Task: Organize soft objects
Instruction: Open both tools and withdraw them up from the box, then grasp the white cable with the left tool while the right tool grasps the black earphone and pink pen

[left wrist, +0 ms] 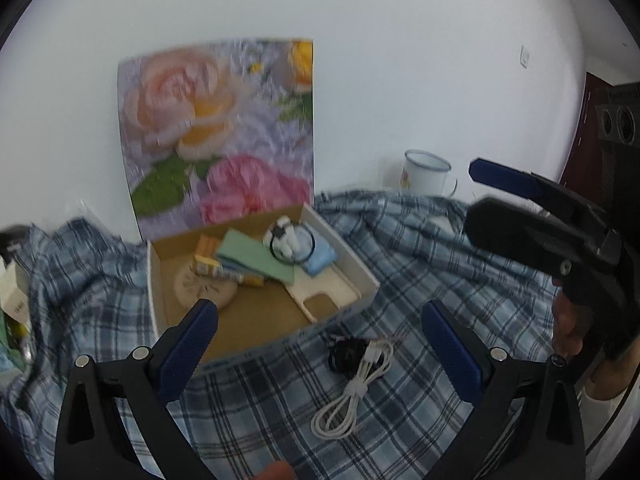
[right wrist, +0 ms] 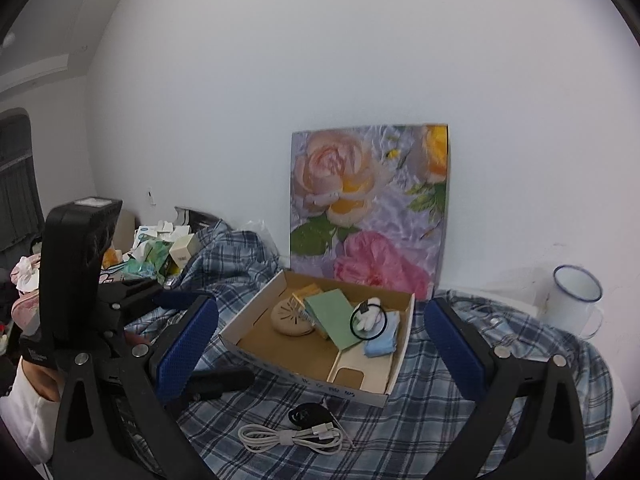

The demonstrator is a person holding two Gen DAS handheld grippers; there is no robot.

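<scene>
An open cardboard box [left wrist: 362,266] [right wrist: 248,316] lies on a blue checked cloth [left wrist: 440,264] [right wrist: 440,420]. In it are a light blue cloth [left wrist: 320,260] [right wrist: 382,344], a white plush piece inside a black ring [left wrist: 286,236] [right wrist: 368,314], a green sheet [left wrist: 256,256] [right wrist: 334,316], a beige phone case [left wrist: 320,292] and a round beige disc [left wrist: 200,286]. In front of the box lie a coiled white cable [left wrist: 352,396] [right wrist: 288,438] and a small black item [left wrist: 348,354] [right wrist: 310,414]. My left gripper [left wrist: 320,344] [right wrist: 228,344] is open above them. My right gripper [right wrist: 320,340] [left wrist: 476,196] is open to the right, holding nothing.
The box's floral lid [left wrist: 220,128] [right wrist: 368,200] stands upright against the white wall. A white enamel mug [left wrist: 426,172] [right wrist: 572,304] sits at the back right. Packets and small boxes [right wrist: 156,252] are piled at the far left.
</scene>
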